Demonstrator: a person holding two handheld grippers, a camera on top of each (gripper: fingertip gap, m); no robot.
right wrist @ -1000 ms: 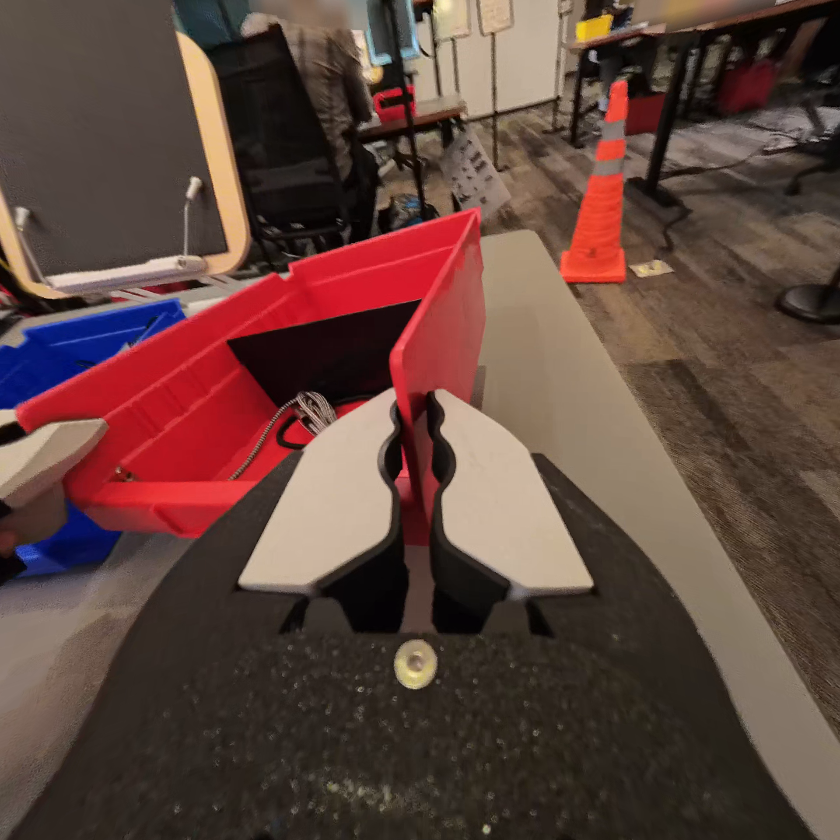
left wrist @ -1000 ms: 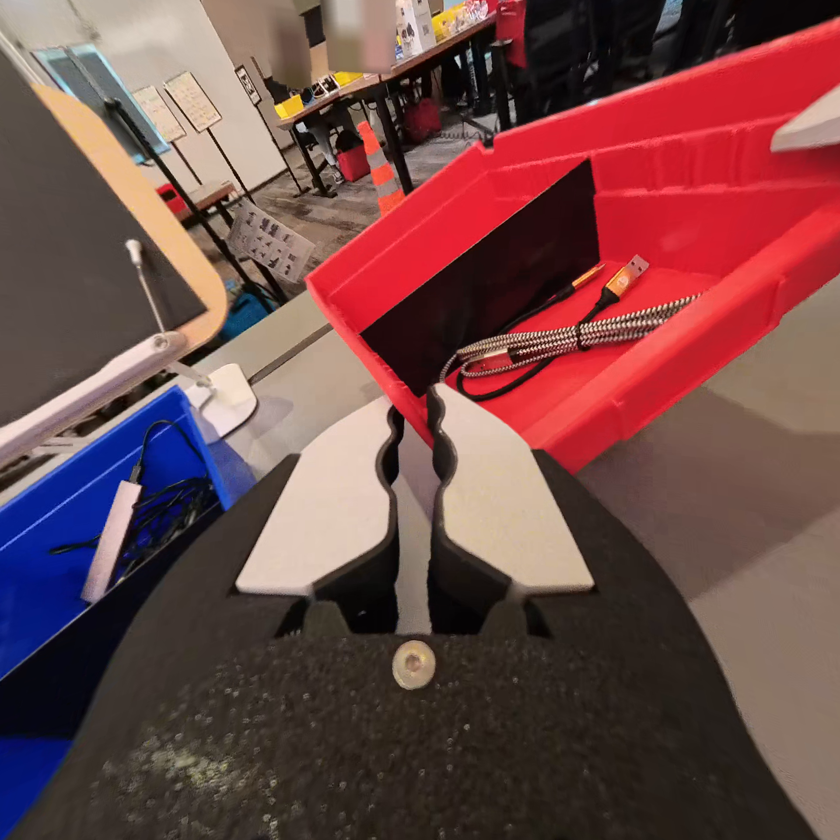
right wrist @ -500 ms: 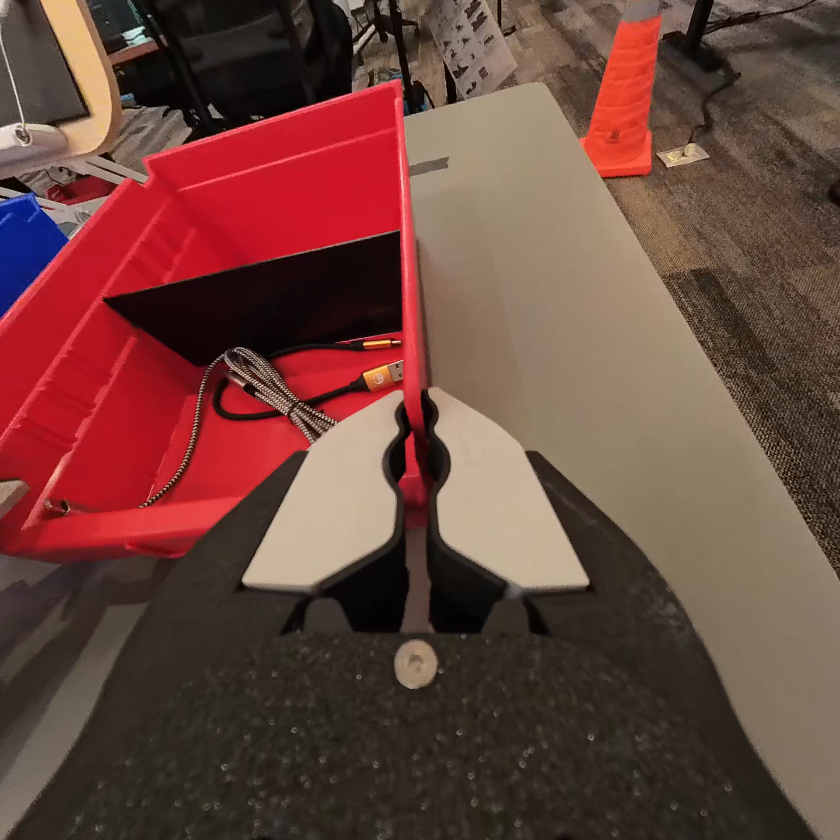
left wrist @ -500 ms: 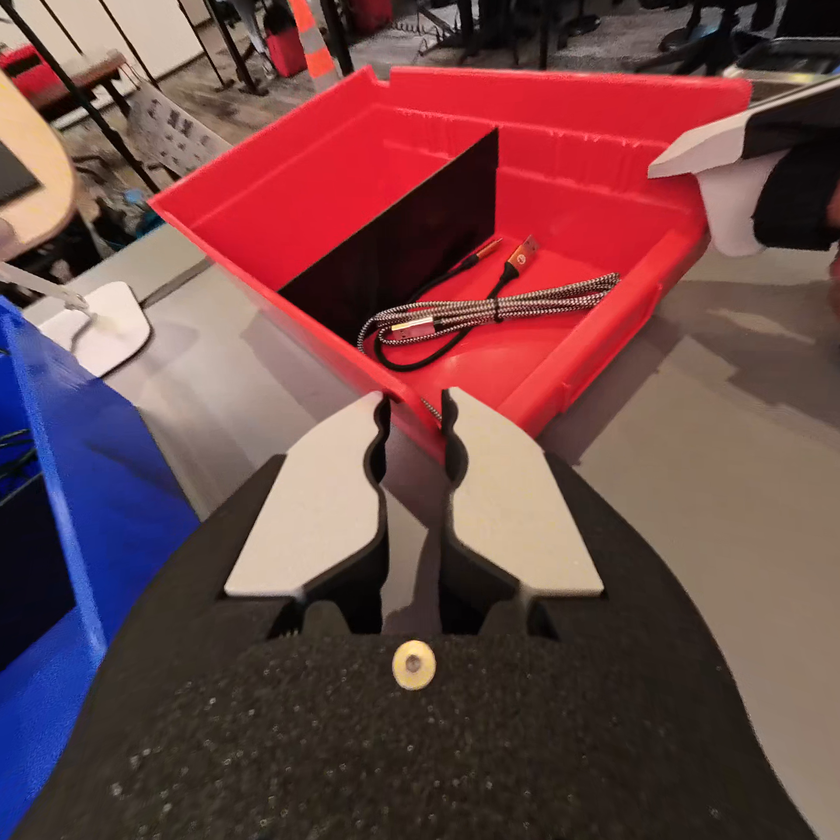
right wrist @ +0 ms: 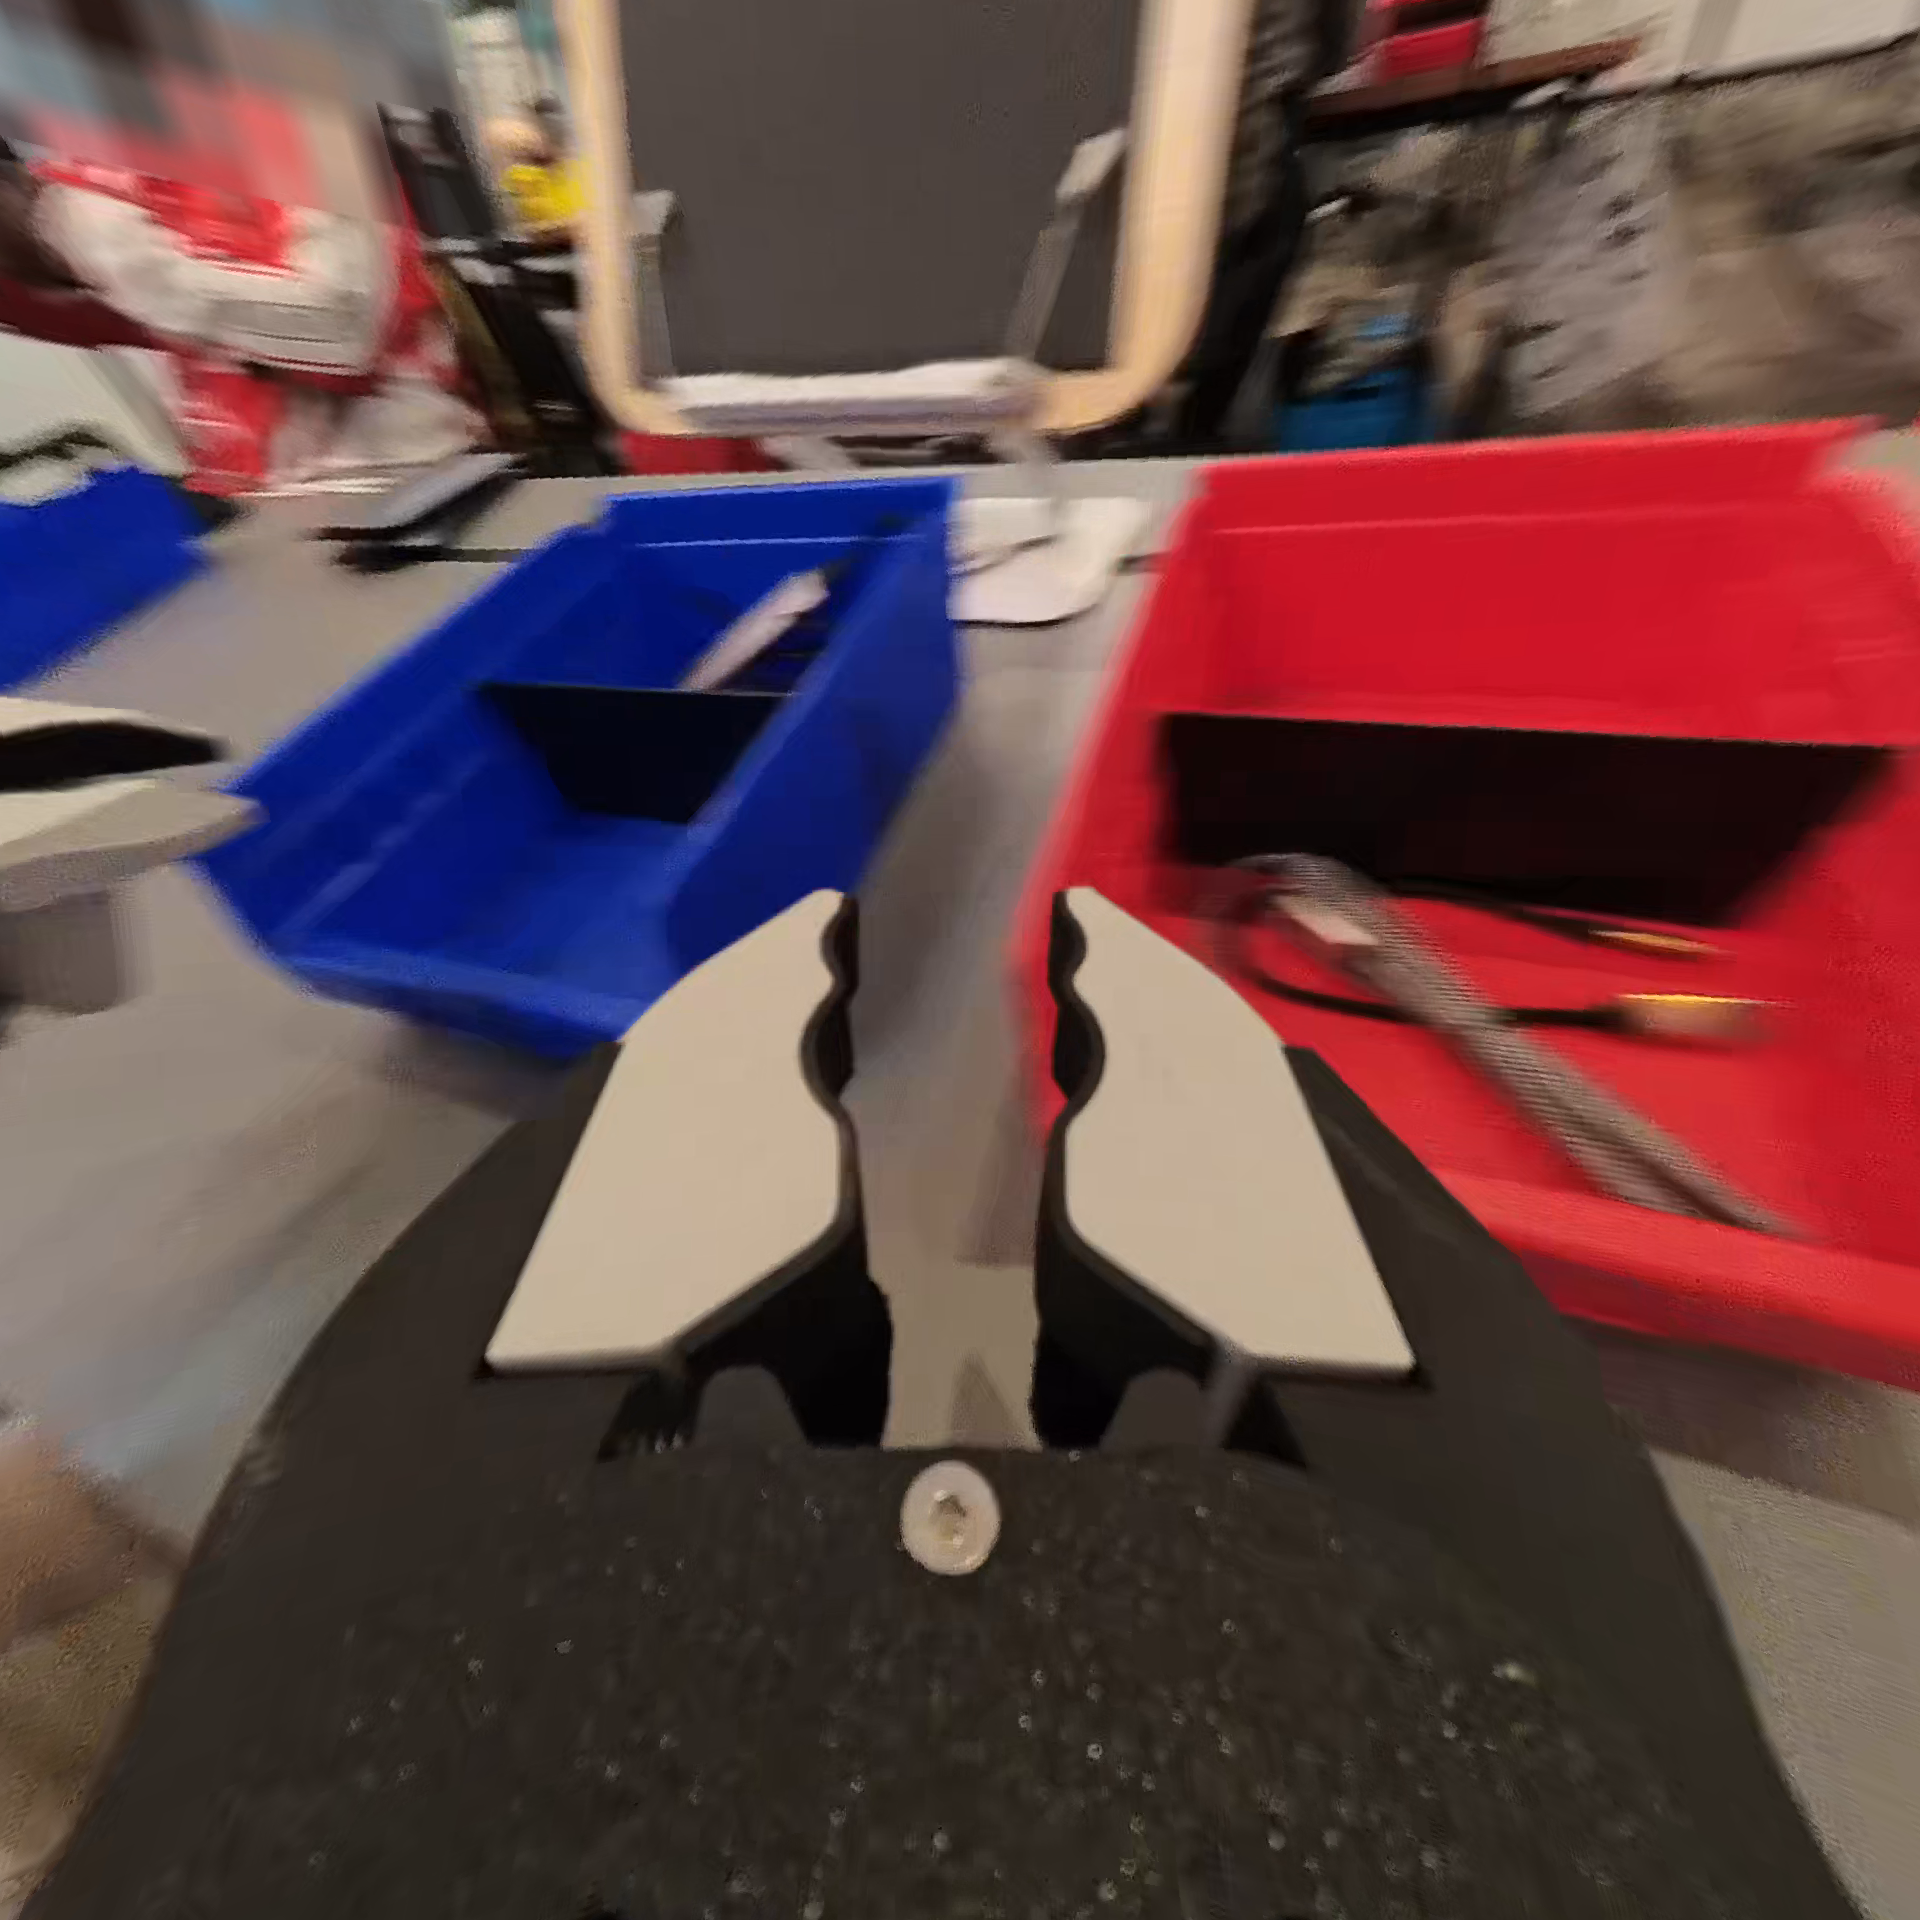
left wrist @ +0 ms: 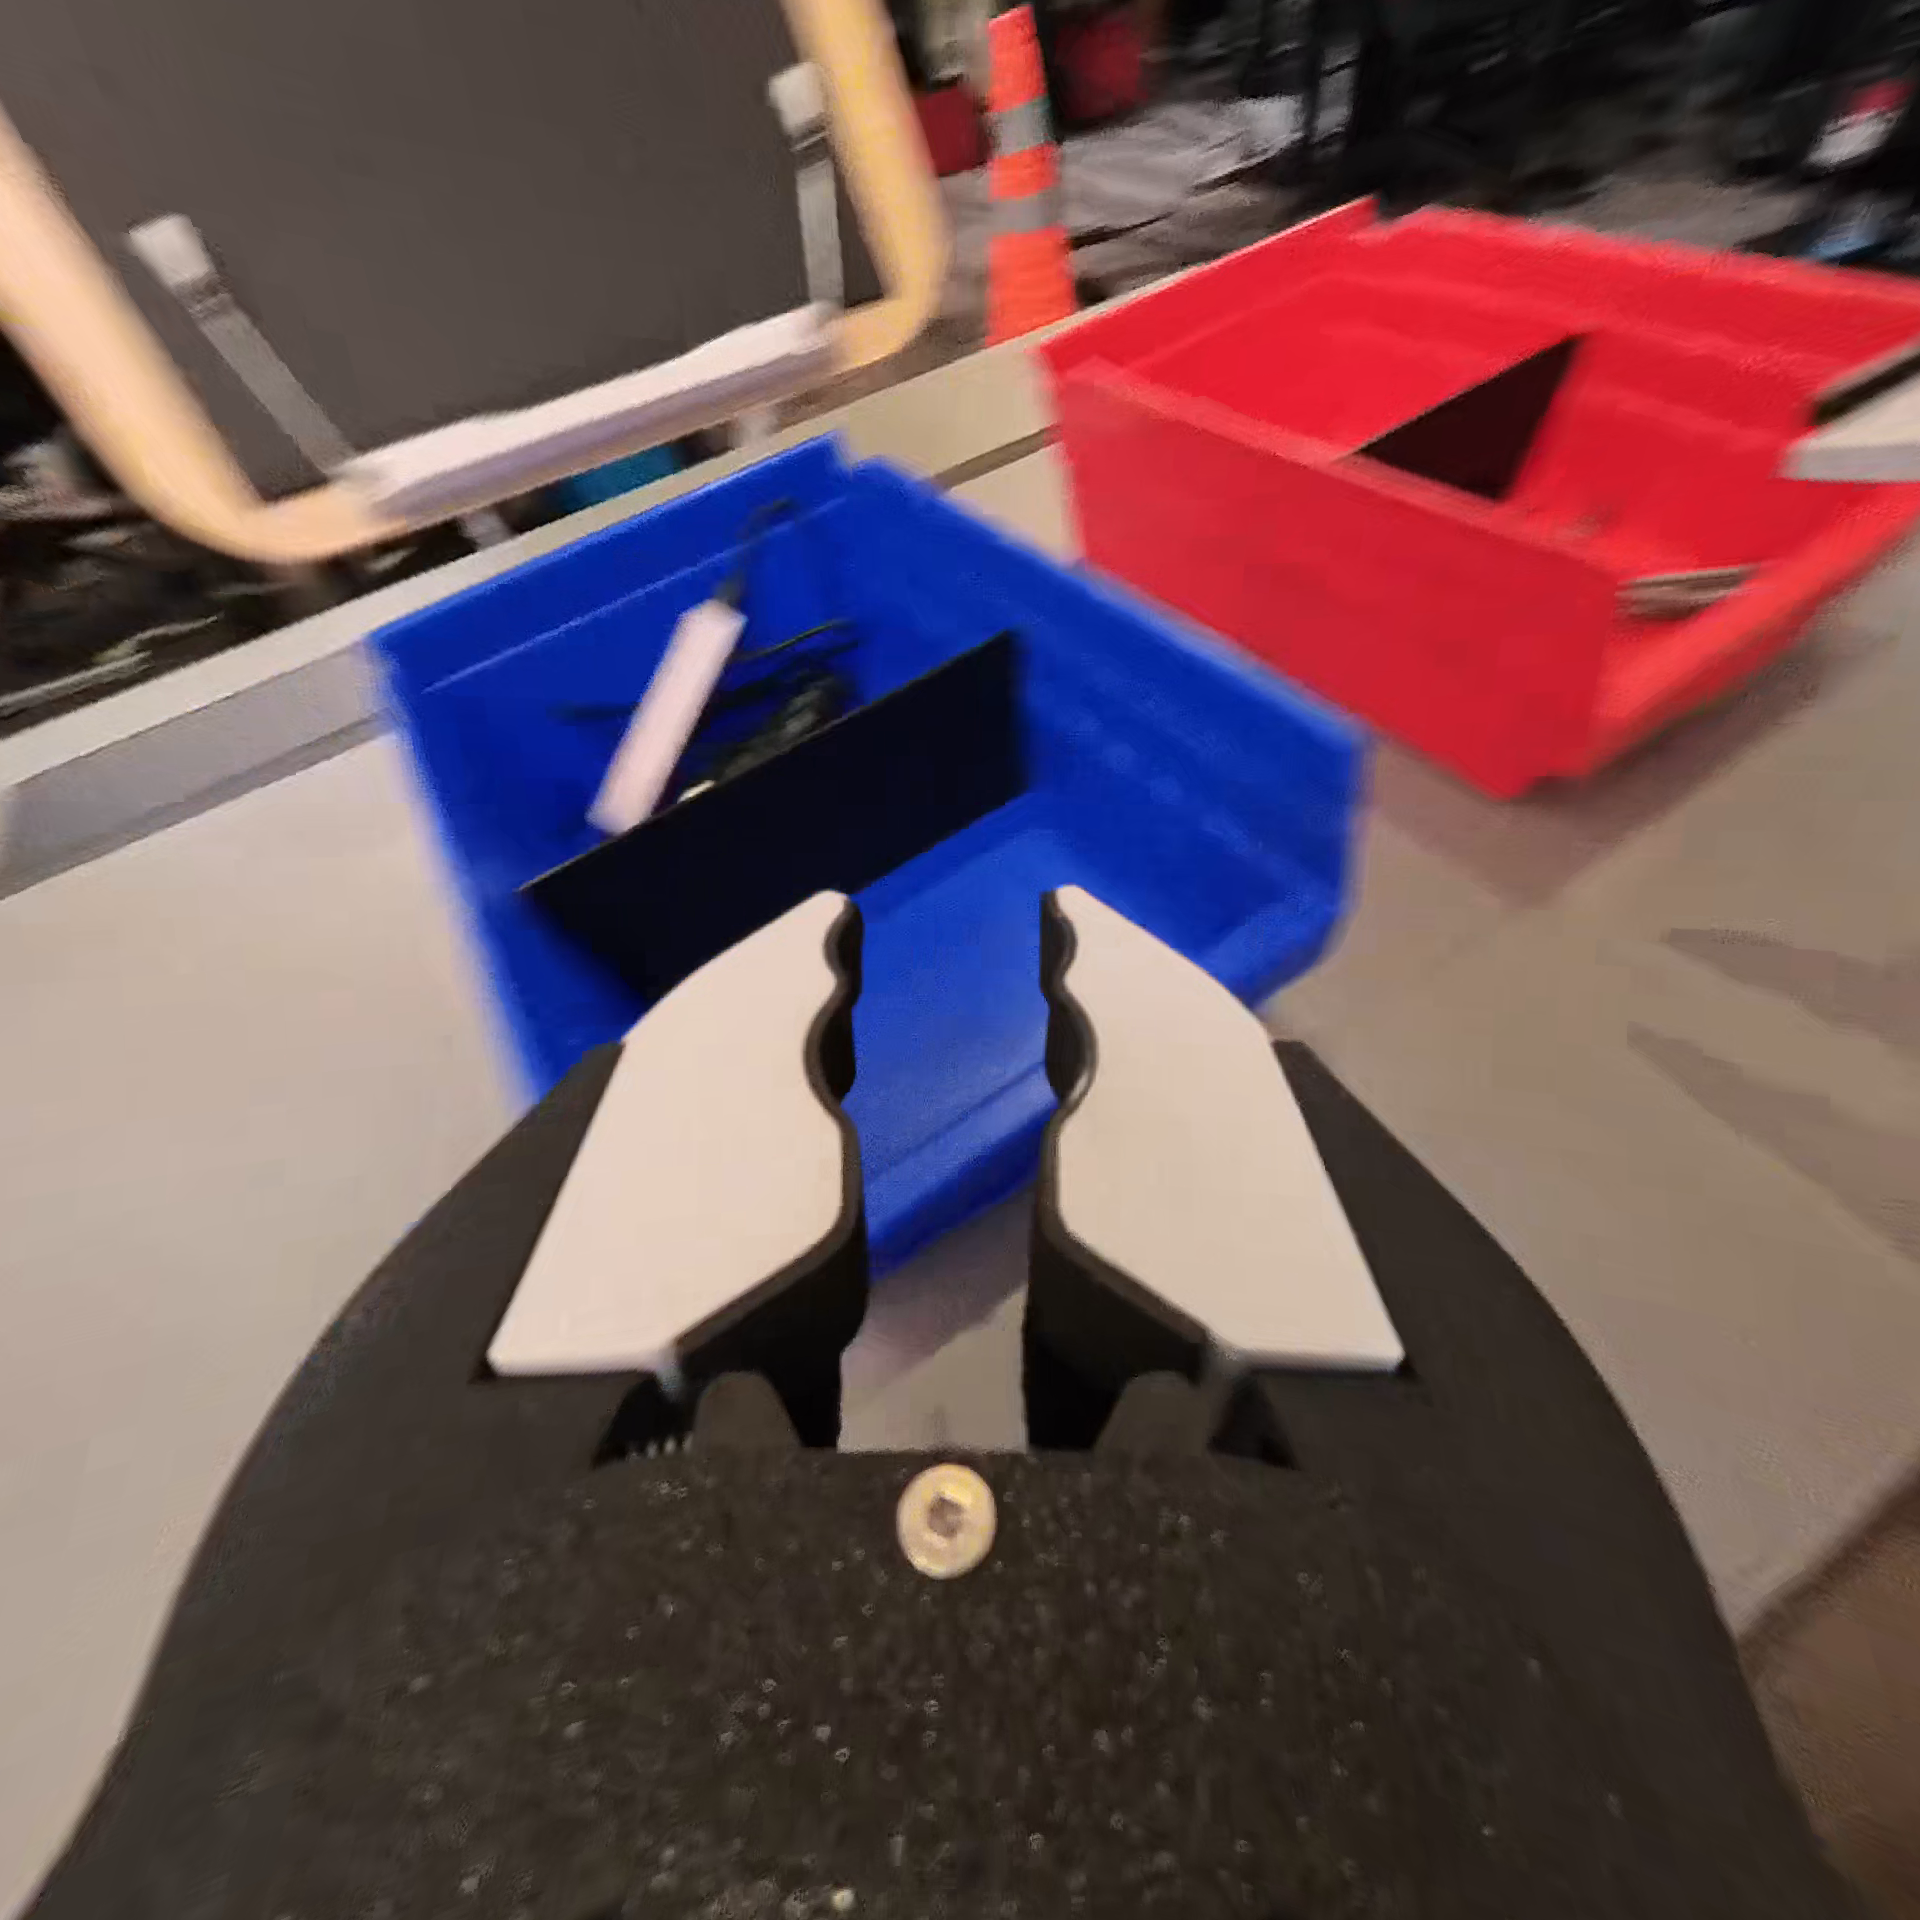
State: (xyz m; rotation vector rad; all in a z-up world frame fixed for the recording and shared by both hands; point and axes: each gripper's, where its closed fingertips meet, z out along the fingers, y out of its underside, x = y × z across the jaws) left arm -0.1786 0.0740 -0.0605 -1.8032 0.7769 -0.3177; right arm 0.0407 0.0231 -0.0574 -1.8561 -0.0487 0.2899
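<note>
My left gripper (left wrist: 948, 914) is open and empty, over the near corner of a blue bin (left wrist: 1195, 769) with a black divider (left wrist: 790, 821); a white stick and dark cords (left wrist: 675, 707) lie in its far part. My right gripper (right wrist: 951, 914) is open and empty above the grey table, between the blue bin (right wrist: 436, 862) and a red bin (right wrist: 1558, 582). The red bin holds a braided cable (right wrist: 1507, 1049) in front of a black divider (right wrist: 1455, 800). The red bin also shows in the left wrist view (left wrist: 1320, 551). Both views are blurred.
A dark board with a wooden frame (right wrist: 883, 208) stands behind the bins. An orange cone (left wrist: 1023, 187) stands on the floor beyond the table. A second blue bin (right wrist: 83, 561) is at far left. The other gripper's finger (right wrist: 114, 831) shows at left.
Both grippers have let go of the red bin's walls, opened and pulled back. The left one has swung to the blue bin. The red bin now rests flat on the table.
</note>
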